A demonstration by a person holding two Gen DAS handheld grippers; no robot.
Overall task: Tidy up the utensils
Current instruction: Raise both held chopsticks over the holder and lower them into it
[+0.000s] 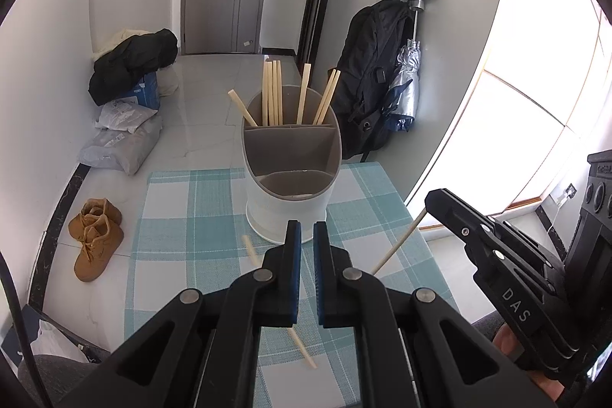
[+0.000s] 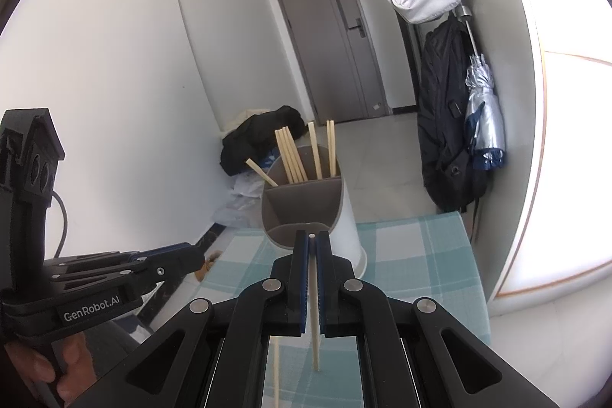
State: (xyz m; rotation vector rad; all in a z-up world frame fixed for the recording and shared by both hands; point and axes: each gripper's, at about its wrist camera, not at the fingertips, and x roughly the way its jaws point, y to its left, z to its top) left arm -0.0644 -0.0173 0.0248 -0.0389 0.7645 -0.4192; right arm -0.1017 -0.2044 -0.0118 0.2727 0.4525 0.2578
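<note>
A white utensil holder (image 1: 287, 213) with grey compartments stands on the checked tablecloth (image 1: 179, 224); several wooden chopsticks (image 1: 272, 90) stand in its far compartment. It also shows in the right wrist view (image 2: 350, 236). My left gripper (image 1: 307, 228) is nearly closed and empty, just in front of the holder, above a loose chopstick (image 1: 302, 350) on the cloth. My right gripper (image 2: 313, 236) is shut on a chopstick (image 2: 314, 312) and holds it off the table in front of the holder. That chopstick (image 1: 397, 243) pokes out of the right gripper (image 1: 440, 201) in the left view.
Another loose chopstick (image 2: 276, 369) lies under the right gripper. A black backpack (image 1: 367, 94) and a folded umbrella (image 1: 405, 90) hang at the wall behind the table. Brown boots (image 1: 95, 239), bags and a dark jacket (image 1: 130, 64) lie on the floor at the left.
</note>
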